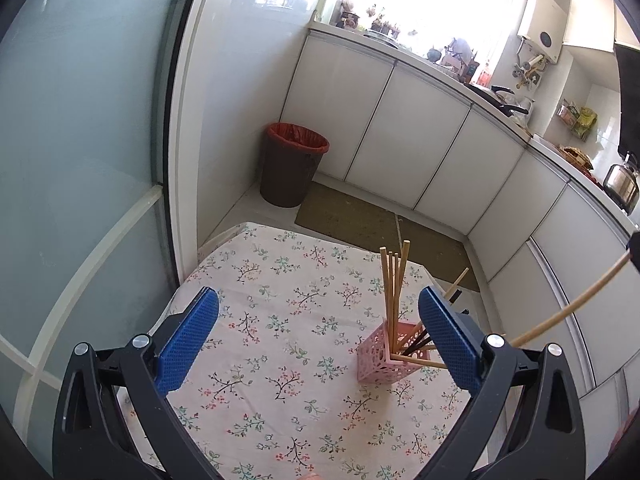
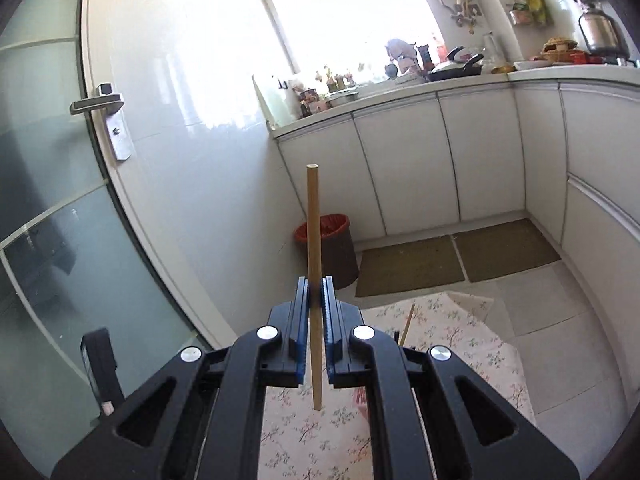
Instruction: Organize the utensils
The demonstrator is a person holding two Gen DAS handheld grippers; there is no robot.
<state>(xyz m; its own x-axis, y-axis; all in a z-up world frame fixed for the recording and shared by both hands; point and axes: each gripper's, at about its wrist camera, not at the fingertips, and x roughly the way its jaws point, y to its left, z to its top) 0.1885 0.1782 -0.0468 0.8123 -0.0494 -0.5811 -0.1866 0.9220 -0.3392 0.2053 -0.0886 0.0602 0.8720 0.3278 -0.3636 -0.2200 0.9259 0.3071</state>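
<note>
Pinching one upright chopstick (image 2: 313, 264), right tool (image 2: 318, 292); left tool (image 1: 318, 320) spread above table (image 1: 256, 280).

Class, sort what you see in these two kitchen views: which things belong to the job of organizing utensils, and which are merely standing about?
Belonging to the job:
- wooden chopstick clamped in the right hand-held gripper
- pink holder on the table
- chopsticks standing in it

Just standing about:
- waste bin
- kettle
- frying pan
- floor mat
</note>
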